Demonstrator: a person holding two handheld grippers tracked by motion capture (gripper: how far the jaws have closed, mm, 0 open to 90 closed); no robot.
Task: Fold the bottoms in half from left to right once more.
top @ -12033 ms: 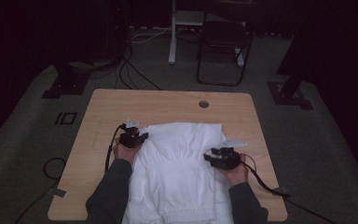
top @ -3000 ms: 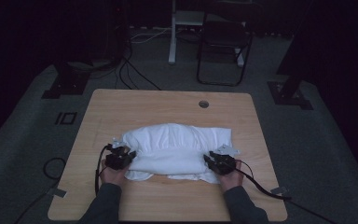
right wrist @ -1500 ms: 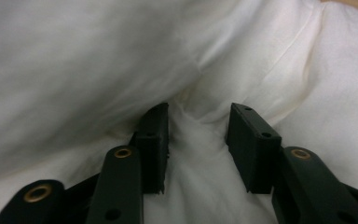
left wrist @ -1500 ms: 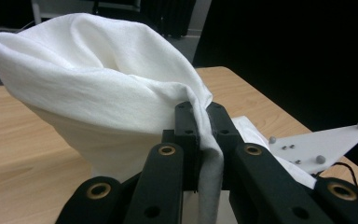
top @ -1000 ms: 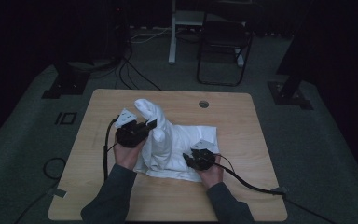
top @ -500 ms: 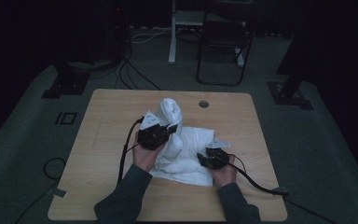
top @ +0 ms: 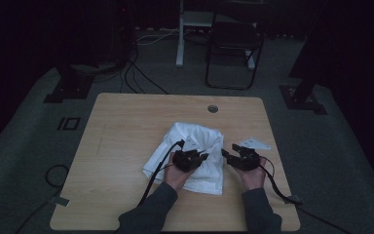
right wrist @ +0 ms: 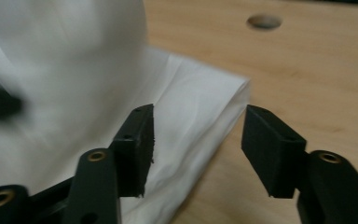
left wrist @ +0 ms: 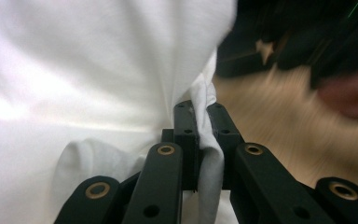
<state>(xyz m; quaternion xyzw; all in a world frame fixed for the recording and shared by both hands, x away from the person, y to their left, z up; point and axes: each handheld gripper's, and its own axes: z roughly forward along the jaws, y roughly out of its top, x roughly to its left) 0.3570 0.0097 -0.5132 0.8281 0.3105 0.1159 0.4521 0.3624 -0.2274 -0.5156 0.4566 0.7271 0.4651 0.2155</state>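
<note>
Right gripper view: cloth [right wrist: 200,112] edge between jaws

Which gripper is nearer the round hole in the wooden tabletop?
Right, narrowly. The right gripper sits open at the folded white cloth's right edge, nearly straight below the round hole. The left gripper, shut on cloth, sits slightly farther left.

We found no readable text, label, brand, number or sign anywhere; the frames were too dark and blurred for lettering.
</note>
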